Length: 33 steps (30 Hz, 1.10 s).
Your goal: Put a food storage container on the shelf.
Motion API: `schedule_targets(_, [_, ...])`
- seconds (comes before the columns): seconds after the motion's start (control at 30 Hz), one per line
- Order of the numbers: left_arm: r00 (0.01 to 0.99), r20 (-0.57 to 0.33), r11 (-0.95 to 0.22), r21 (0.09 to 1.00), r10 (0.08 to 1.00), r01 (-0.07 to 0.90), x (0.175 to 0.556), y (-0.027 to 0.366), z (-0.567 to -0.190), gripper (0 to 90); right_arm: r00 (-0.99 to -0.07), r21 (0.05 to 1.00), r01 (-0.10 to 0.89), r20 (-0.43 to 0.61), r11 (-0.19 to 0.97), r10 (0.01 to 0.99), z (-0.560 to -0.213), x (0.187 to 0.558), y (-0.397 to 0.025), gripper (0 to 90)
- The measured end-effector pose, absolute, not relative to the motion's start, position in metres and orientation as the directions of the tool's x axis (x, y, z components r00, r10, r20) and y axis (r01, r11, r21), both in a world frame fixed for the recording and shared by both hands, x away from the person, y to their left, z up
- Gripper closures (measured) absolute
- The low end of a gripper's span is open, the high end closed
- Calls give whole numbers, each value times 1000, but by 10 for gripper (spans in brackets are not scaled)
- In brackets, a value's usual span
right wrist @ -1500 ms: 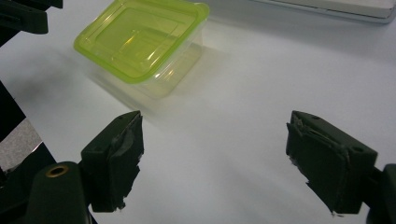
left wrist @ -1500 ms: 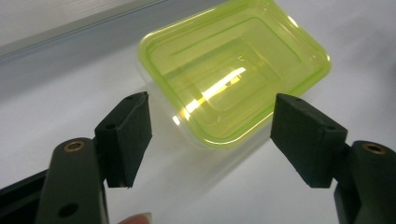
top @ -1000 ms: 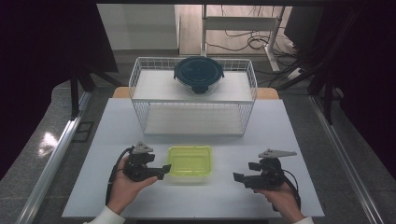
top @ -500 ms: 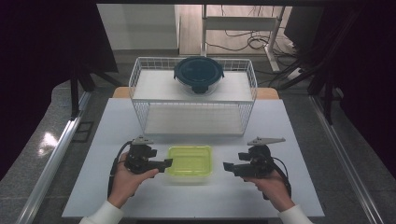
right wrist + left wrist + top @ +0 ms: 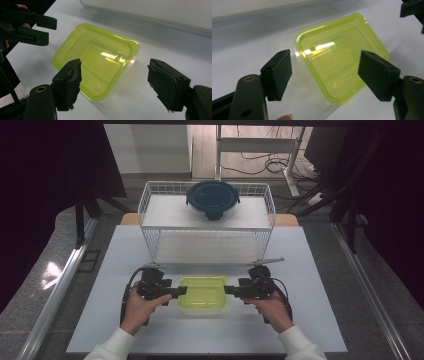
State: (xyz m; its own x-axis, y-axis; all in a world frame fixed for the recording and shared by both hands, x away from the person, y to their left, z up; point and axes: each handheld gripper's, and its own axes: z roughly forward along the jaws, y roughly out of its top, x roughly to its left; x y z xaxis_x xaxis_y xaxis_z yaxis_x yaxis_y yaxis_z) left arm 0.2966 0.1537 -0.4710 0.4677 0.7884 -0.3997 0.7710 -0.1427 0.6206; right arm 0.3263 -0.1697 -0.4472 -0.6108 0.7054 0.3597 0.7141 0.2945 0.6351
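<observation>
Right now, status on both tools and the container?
Left tool open, right tool open, flanking the yellow-green lidded clear plastic container, not gripping. Container flat on white table. Nothing between.

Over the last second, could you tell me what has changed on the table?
Both grippers moved inward: the left gripper and right gripper now flank the green-lidded container, jaws open, nothing grasped. The container, wire basket and round dark-lidded container stayed put.

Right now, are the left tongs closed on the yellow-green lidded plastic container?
No, the left tongs are open, jaws apart around the yellow-green lidded plastic container.
</observation>
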Motion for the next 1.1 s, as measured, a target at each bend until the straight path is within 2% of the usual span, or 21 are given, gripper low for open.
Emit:
schedule_targets(0.63, [425, -504, -92, 558, 752, 825, 309, 156, -492, 330, -473, 500, 846, 546, 184, 692, -491, 346, -162, 363])
schedule_targets(0.83, [409, -513, -88, 538, 755, 838, 311, 159, -498, 356, -471, 493, 849, 543, 190, 696, -494, 347, -160, 376])
schedule_targets(1.1, [390, -573, -60, 509, 721, 858, 314, 161, -505, 402, -468, 485, 853, 548, 193, 693, -497, 348, -159, 398])
